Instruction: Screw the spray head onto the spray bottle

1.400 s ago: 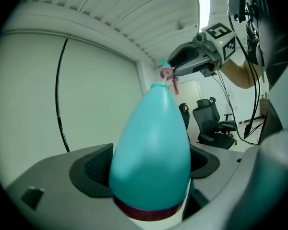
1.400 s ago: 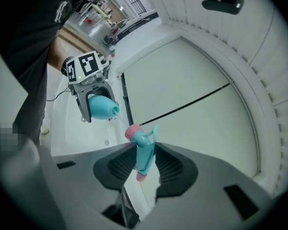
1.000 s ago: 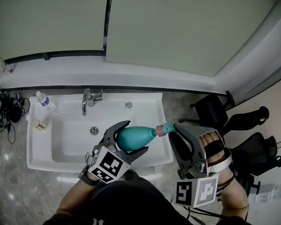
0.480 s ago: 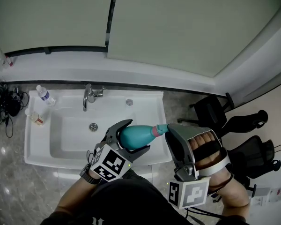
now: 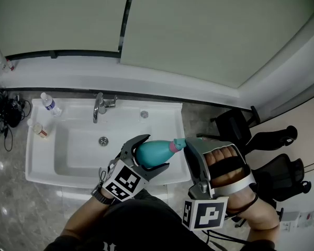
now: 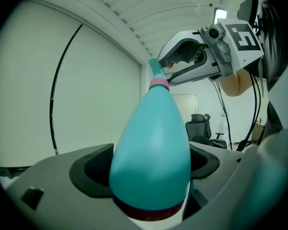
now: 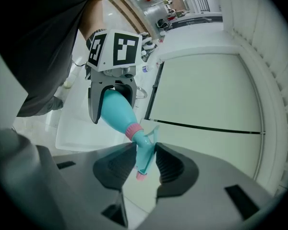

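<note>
I am holding the bottle and its head together in the air above the sink.
My left gripper is clamping the fat, teardrop-shaped teal spray bottle around its belly, neck pointing right, over the front right corner of the white sink. My right gripper is pinching the teal, pink-tipped spray head, which is sitting at the bottle's neck beyond a pink collar.
</note>
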Tool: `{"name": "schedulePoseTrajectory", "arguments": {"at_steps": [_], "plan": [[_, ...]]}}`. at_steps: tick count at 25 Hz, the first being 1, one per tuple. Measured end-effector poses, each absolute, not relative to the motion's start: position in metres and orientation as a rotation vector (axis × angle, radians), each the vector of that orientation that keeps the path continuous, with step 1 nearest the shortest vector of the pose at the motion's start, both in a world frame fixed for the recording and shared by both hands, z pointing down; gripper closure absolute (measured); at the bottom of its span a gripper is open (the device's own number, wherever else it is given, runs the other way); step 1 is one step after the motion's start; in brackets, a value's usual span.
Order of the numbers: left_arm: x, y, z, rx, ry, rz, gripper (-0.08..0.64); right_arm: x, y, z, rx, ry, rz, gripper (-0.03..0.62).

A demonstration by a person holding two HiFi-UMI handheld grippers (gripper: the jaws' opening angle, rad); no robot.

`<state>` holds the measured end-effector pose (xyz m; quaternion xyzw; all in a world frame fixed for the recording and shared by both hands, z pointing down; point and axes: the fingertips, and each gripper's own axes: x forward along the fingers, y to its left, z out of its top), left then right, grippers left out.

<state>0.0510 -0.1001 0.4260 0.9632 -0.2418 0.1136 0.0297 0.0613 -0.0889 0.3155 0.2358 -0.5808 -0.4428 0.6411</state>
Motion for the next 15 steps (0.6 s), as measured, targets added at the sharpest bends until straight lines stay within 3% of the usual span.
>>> {"name": "schedulePoseTrajectory", "arguments": {"at_steps": [15], "plan": [[0.052, -0.101, 0.417, 3.001, -0.648, 0.224, 0.126, 0.049, -0.085, 0.293, 0.521, -1.453, -0.940, 0.465]]}}
